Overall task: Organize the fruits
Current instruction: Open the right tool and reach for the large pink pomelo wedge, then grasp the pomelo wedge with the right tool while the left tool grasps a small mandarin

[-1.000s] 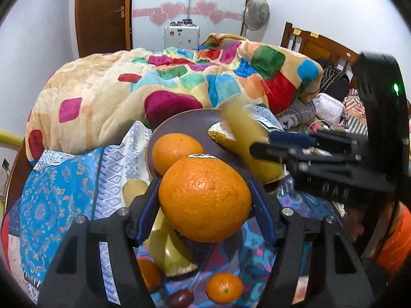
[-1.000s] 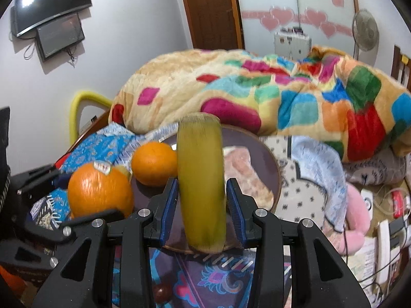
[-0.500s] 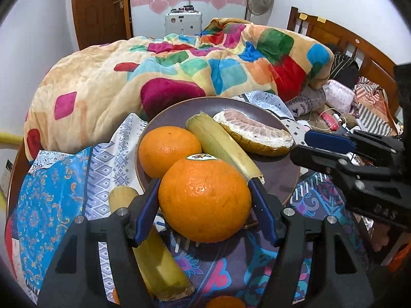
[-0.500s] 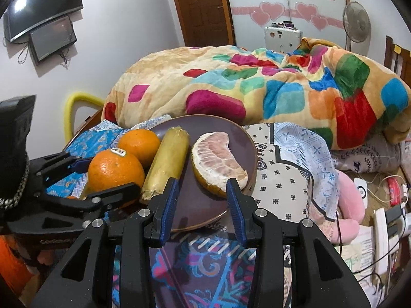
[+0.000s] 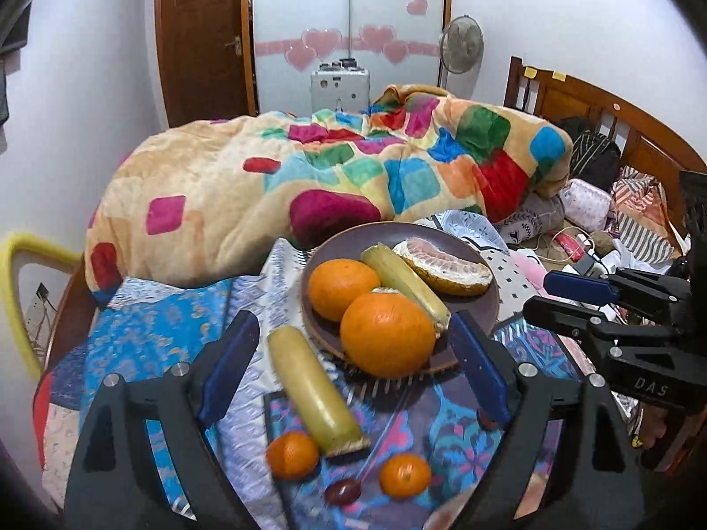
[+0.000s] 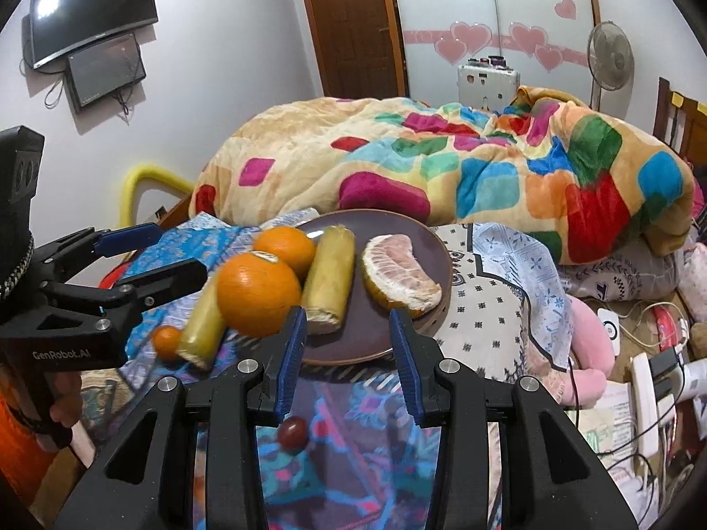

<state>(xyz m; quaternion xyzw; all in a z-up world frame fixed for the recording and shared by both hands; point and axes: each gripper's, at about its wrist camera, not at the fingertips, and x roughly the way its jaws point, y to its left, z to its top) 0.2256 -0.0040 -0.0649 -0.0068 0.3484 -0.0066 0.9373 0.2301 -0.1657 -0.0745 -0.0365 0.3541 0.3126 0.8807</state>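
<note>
A dark purple plate (image 5: 481,309) (image 6: 424,234) holds a large orange (image 5: 386,335) (image 6: 258,293), a smaller orange (image 5: 342,282) (image 6: 285,245), a yellow-green stalk piece (image 5: 404,278) (image 6: 329,280) and a peeled pomelo wedge (image 5: 444,265) (image 6: 400,271). My left gripper (image 5: 349,371) is open and empty, just in front of the large orange. My right gripper (image 6: 347,360) is open and empty at the plate's near edge. On the cloth lie a second stalk piece (image 5: 313,391) (image 6: 201,329), two small tangerines (image 5: 291,455) (image 5: 404,475) and a dark grape (image 5: 342,491) (image 6: 293,433).
A patterned blue cloth (image 5: 146,335) covers the bed surface. A bulky colourful quilt (image 5: 336,176) (image 6: 442,163) lies behind the plate. Pillows, cables and clutter (image 6: 640,353) sit to the right. A yellow rail (image 5: 17,291) is at the left.
My left gripper has opened and drawn back, leaving the large orange on the plate. My right gripper, having let go of the stalk piece on the plate earlier, has pulled back a little more.
</note>
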